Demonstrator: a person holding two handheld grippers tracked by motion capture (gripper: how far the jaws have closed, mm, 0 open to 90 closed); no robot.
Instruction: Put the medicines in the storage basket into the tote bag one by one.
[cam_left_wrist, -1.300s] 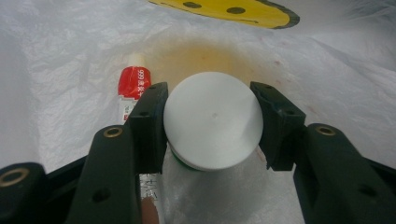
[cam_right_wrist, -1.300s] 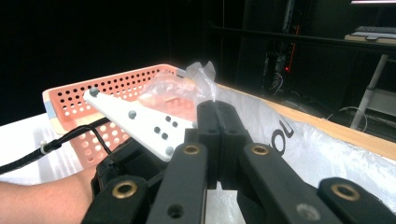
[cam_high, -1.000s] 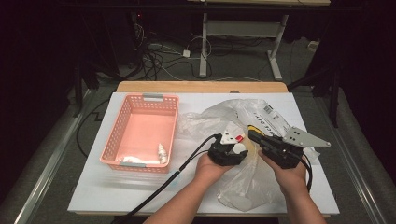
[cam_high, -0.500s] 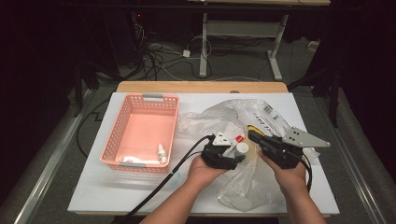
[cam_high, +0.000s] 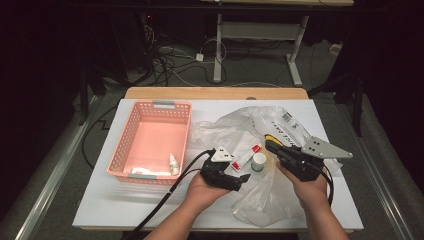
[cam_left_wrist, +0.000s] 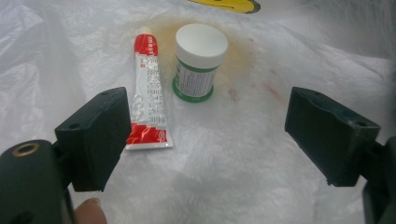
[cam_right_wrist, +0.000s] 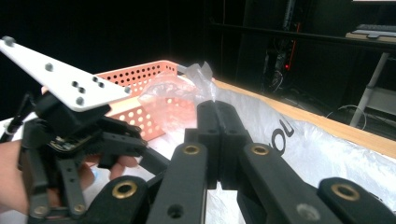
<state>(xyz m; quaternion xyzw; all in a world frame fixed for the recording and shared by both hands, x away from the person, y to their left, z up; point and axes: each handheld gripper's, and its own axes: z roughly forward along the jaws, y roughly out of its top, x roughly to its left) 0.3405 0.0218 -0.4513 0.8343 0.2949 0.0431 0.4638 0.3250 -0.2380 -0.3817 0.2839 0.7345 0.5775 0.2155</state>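
Note:
A red-and-white tube and a white-capped jar with a green label lie side by side on a clear plastic bag. My left gripper is open just short of them, its jaws wide apart with nothing between them. In the high view the left gripper points right at the tube and jar. My right gripper points left from the bag's right side. Its jaws are pressed together, and a fold of the bag rises from their tips.
A pink basket stands on the left of the white table, with a small bottle in its near corner. A yellow object lies beyond the jar. The wooden table edge runs along the back.
My left gripper has drawn back to the left and toward the near edge, uncovering the tube and jar. The right gripper has stayed where it was.

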